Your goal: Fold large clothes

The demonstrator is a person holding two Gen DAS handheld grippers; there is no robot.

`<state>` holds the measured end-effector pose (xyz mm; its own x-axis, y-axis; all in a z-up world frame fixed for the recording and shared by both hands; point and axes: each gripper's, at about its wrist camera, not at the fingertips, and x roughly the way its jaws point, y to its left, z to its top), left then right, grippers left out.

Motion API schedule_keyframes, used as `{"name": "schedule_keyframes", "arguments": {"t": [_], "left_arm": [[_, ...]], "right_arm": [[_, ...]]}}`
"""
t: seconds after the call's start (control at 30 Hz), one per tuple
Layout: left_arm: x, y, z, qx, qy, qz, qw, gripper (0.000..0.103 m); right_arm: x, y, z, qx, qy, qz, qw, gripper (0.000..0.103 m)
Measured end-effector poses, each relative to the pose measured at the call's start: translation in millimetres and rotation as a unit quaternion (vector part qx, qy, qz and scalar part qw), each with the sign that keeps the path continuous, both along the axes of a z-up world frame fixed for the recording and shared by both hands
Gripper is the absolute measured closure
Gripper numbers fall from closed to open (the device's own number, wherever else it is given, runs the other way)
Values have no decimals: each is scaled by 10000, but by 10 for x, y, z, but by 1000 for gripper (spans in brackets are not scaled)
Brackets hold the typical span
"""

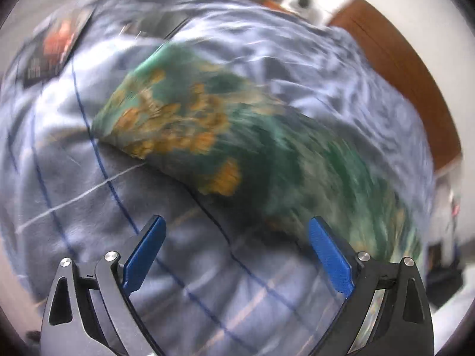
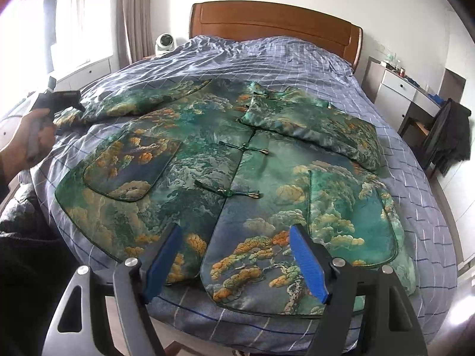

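Observation:
A green brocade jacket [image 2: 225,160] with orange tree patterns lies flat, front up and fastened, on the bed. One sleeve [image 2: 311,124] is folded across its chest; the other sleeve [image 2: 142,98] stretches out to the left. My right gripper [image 2: 236,227] hovers open over the jacket's near hem, with nothing between its fingers. In the blurred left wrist view, my left gripper [image 1: 236,221] is open above the bedding, just short of the outstretched sleeve [image 1: 184,112]. A hand [image 2: 32,136] holds that gripper at the left edge of the bed.
Blue checked bedding [image 2: 297,59] covers the bed, with a wooden headboard [image 2: 267,20] behind. A white round device [image 2: 164,43] stands at the far left corner. At the right are a white cabinet [image 2: 397,89] and a dark garment [image 2: 448,136] on a chair.

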<state>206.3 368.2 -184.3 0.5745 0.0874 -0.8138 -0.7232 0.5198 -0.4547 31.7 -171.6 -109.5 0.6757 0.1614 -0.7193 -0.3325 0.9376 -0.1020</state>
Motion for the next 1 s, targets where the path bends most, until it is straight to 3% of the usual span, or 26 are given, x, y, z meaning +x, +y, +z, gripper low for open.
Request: {"name": "schedule_keyframes", "arguments": {"t": [0.07, 0.13, 0.2, 0.27, 0.3, 0.33, 0.4, 0.47, 0.5, 0.6, 0.63, 0.67, 0.73, 0.8, 0.9, 0.97, 1.0], "left_arm": [[53, 104, -118, -76, 35, 196, 9998, 6], [134, 162, -146, 85, 26, 274, 9996, 7], [221, 146, -126, 370, 39, 314, 9988, 15], [305, 114, -117, 657, 169, 270, 9973, 51], [355, 90, -115, 842, 310, 251, 9957, 61], [401, 76, -105, 985, 362, 205, 9943, 82], [447, -7, -19, 1356, 489, 46, 9895, 90], [477, -174, 177, 2014, 599, -136, 9776, 93], [509, -326, 324, 2455, 621, -299, 9669, 93], [574, -696, 657, 3267, 520, -768, 9406, 93], [602, -925, 814, 3682, 441, -1011, 9232, 93], [597, -1044, 903, 3888, 378, -1153, 9133, 93], [615, -1480, 1116, 4416, 138, -1631, 8822, 93], [637, -1807, 1218, 4707, -27, -2004, 8592, 93], [647, -2439, 1237, 5111, -236, -2763, 8135, 93], [656, -2776, 1148, 5232, -272, -3222, 7885, 93], [665, -2878, 1094, 5231, -264, -3394, 7813, 93]], "right_arm": [[-17, 54, -8, -94, -17, 77, 9999, 26], [-39, 106, -29, -178, -15, 174, 9997, 26], [-45, 137, -61, -214, 44, 238, 9995, 26], [-39, 156, -98, -213, 127, 268, 9993, 26], [-31, 161, -117, -182, 178, 280, 9993, 26], [-22, 165, -132, -151, 221, 286, 9992, 26], [-7, 178, -155, -117, 271, 296, 9991, 26], [3, 192, -170, -104, 291, 307, 9991, 26], [6, 193, -174, -85, 298, 315, 9990, 26], [18, 177, -193, -17, 329, 296, 9990, 26], [20, 167, -196, 11, 341, 278, 9990, 26], [21, 151, -197, 45, 349, 253, 9991, 26], [19, 110, -184, 114, 329, 183, 9992, 26], [10, 61, -152, 190, 267, 91, 9994, 26], [-8, -22, -99, 313, 185, -50, 9993, 26], [-21, -80, -70, 385, 147, -134, 9991, 26], [-21, -97, -60, 405, 138, -167, 9989, 26]]}}
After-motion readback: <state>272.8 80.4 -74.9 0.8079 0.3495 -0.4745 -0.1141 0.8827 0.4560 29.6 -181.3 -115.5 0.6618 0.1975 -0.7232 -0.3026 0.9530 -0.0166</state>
